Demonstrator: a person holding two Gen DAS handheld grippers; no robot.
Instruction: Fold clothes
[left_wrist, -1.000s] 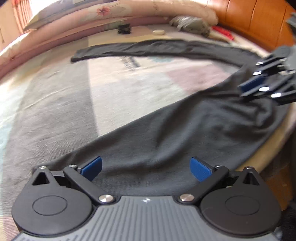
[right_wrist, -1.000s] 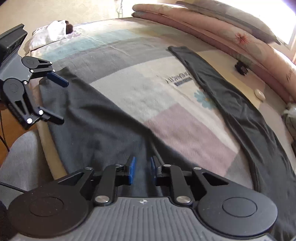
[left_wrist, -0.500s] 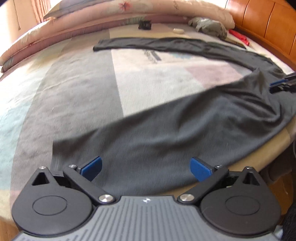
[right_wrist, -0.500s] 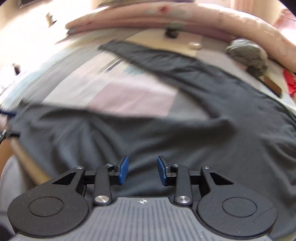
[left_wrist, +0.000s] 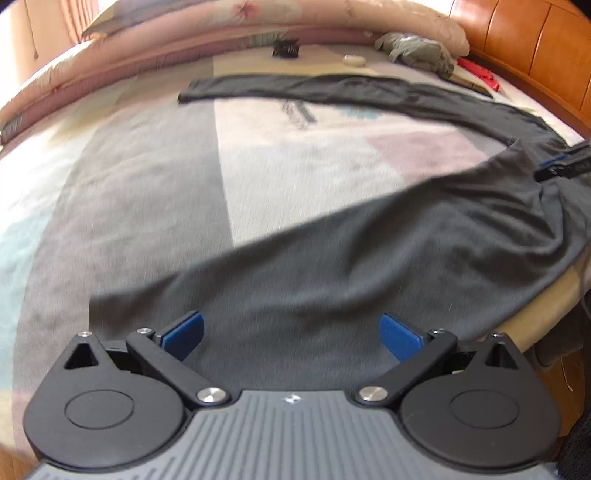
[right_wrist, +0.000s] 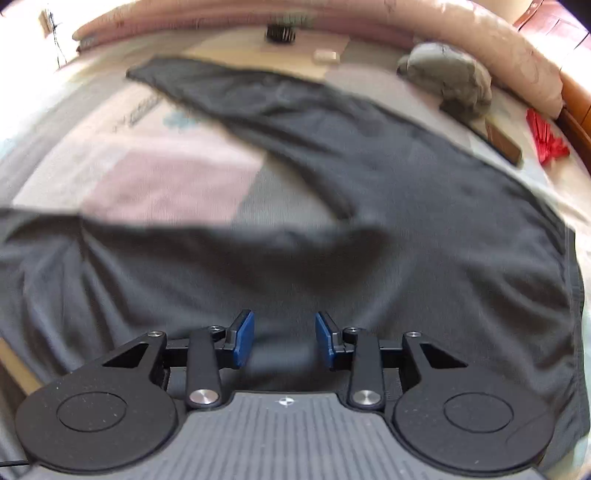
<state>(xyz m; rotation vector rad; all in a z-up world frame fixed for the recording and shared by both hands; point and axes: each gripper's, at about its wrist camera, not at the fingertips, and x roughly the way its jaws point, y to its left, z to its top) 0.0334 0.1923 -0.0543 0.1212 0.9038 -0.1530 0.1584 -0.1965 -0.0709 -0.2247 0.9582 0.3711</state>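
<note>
A: Main item? Where is it?

B: Long dark grey knit garment, looks like trousers, spread on the bed. One leg lies across the near edge of the mattress, the other stretches off toward the pillows. They join at the right, so a V-shape. Near leg is wrinkled, partly hanging over the mattress edge.

A: Left gripper?

B: Left gripper, black with blue pads, spread wide, nothing between the pads. It hovers over the near leg's end; can't tell if it touches the fabric.

A: Right one?

B: Right gripper, pads parted with a clear gap, not pinching anything. It's over the garment's wide part. From the left camera only its tip shows at the far right, by the fork of the legs.

A: Underneath?

B: Bedspread in pastel blocks of grey, pink, cream and pale blue, some printed lettering on it.

A: Clutter?

B: Far side: crumpled grey-green cloth bundle, red item by the orange-brown wooden headboard, small black comb-like object, small pale oval thing. Pink floral pillows piled along the far edge. Frames are blurry, the right one especially.
</note>
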